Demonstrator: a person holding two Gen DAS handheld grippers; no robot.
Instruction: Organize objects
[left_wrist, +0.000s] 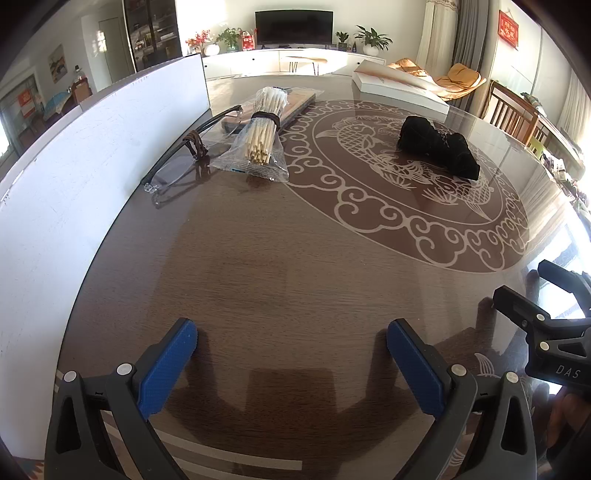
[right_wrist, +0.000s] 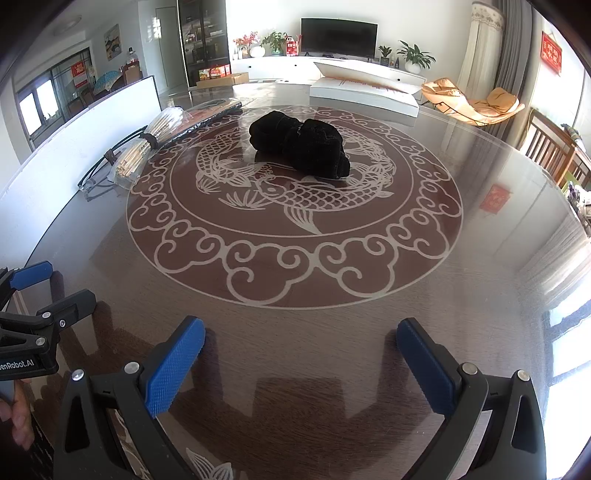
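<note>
Bundle of sticks (left_wrist: 263, 127) lying on the table (left_wrist: 295, 280) left of the rolled cloth (left_wrist: 439, 146), glasses (left_wrist: 192, 155) sitting just left of the bundle beside the board (left_wrist: 92, 147), box (left_wrist: 397, 86) resting behind.

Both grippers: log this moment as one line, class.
left gripper: open, empty | right gripper: open, empty | black cloth bundle: on table, untouched

Beyond the round brown table (right_wrist: 480, 288) with its pale fish-and-cloud inlay: a dark television (right_wrist: 339, 37) on a long white cabinet (right_wrist: 280, 66), potted plants (right_wrist: 415, 55) beside it, an orange lounge chair (right_wrist: 476, 101) near grey curtains (right_wrist: 517, 40), and a wooden chair (right_wrist: 550, 142) at right.
</note>
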